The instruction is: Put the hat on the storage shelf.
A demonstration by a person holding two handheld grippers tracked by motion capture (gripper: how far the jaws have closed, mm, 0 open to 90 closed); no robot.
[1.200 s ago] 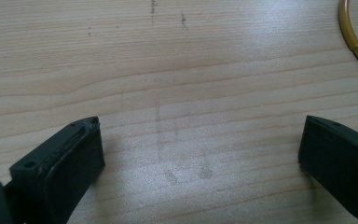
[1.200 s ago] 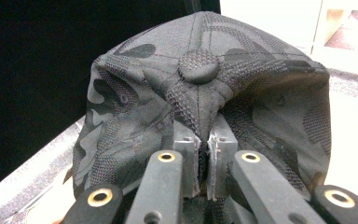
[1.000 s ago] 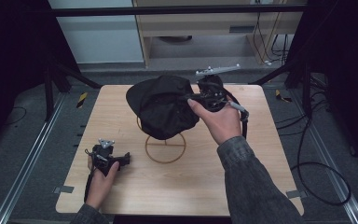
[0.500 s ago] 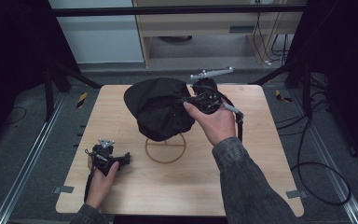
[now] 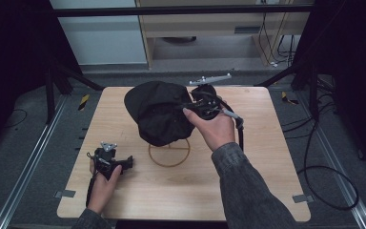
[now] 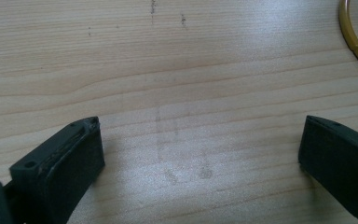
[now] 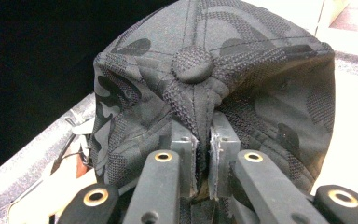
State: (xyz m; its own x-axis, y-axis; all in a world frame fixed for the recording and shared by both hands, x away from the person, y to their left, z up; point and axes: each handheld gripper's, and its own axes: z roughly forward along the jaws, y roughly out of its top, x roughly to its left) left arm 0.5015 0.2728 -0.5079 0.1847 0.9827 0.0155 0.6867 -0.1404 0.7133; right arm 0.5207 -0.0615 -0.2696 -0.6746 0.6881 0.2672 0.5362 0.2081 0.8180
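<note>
Hands reach in from the near edge of a wooden surface (image 5: 267, 157) in the high view: the right gripper (image 5: 198, 106) holds a black cap (image 5: 159, 112) aloft above a gold wire ring (image 5: 169, 152) lying at the centre, while the left gripper (image 5: 110, 161) rests low at the near left. Left gripper view: its jaws stand spread wide over bare wood, the ring's edge (image 6: 356, 32) at far right. Right gripper view: jaws pressed together, pinching the cap's (image 7: 242, 60) camouflage fabric just below its top button (image 7: 192, 64).
</note>
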